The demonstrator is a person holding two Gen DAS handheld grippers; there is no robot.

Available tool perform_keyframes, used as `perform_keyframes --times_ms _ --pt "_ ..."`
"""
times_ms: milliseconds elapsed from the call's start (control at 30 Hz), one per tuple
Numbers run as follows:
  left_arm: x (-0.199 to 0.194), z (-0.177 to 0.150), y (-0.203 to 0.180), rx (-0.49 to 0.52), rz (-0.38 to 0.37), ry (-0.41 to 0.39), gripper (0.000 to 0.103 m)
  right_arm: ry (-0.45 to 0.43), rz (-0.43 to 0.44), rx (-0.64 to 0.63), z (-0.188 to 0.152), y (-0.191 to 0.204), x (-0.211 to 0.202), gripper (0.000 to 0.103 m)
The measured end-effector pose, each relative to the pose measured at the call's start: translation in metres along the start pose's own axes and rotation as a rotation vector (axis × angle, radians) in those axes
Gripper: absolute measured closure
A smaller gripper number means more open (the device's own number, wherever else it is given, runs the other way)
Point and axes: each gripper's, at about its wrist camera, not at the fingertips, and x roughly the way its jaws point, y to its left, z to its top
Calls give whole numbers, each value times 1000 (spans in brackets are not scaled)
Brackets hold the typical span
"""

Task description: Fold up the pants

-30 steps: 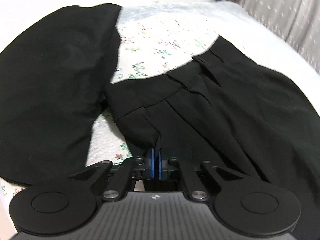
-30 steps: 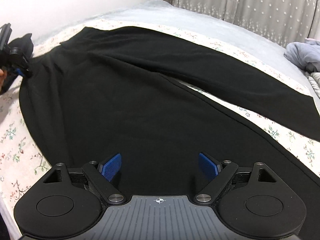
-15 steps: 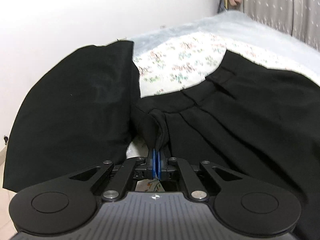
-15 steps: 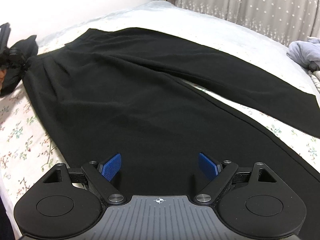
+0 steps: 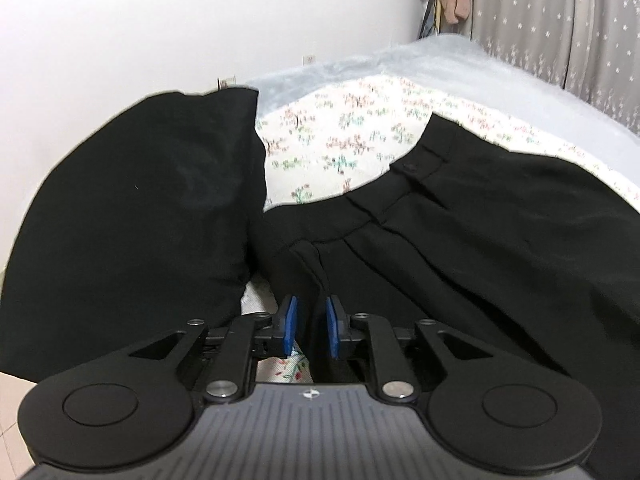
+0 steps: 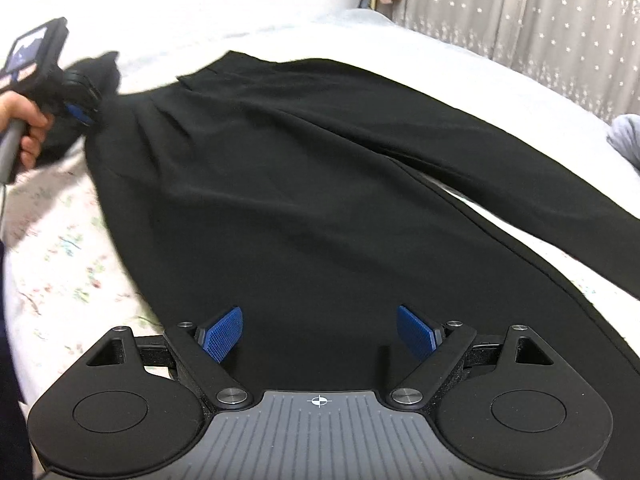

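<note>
Black pants lie spread on the bed, waistband at the far left, both legs running to the right. In the left wrist view the waistband with a button curves across the floral sheet. My left gripper has its blue pads slightly apart, with a fold of the waistband corner between them. It also shows in the right wrist view, held by a hand at the waistband corner. My right gripper is open and empty, low over the near leg.
A second black garment lies left of the waistband. The floral sheet covers the bed, with a pale blue blanket behind. A white wall is at the back and starred curtains at the right. A grey cloth lies far right.
My left gripper's pads have parted from fully shut to slightly apart at the waistband corner. The waistband has been pulled out flatter. My right gripper stays open over the leg.
</note>
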Motion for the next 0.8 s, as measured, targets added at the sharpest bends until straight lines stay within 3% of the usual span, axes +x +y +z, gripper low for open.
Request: perform_keyframes --times_ms 133,200,300,367,467,600,800 --pt "-10 -3 2 25 -62 -26 65 62 9 -33 -8 16 16 17" --pt "-21 -9 -4 64 -164 -11 63 89 -7 -57 -13 25 25 17" --pt "-48 -23 -35 181 -350 4 56 74 -13 -50 -14 28 22 17" --pt "-68 -38 -64 285 -391 -22 48 70 -2 -40 -20 27 19 17" --pt "-71 -62 -91 335 -456 1 45 66 26 -30 -28 25 13 17" --pt "-42 -99 -103 395 -396 46 45 56 47 -43 -44 27 3 16" --pt "-38 -93 -76 310 -421 48 46 30 71 -14 -61 19 -11 15"
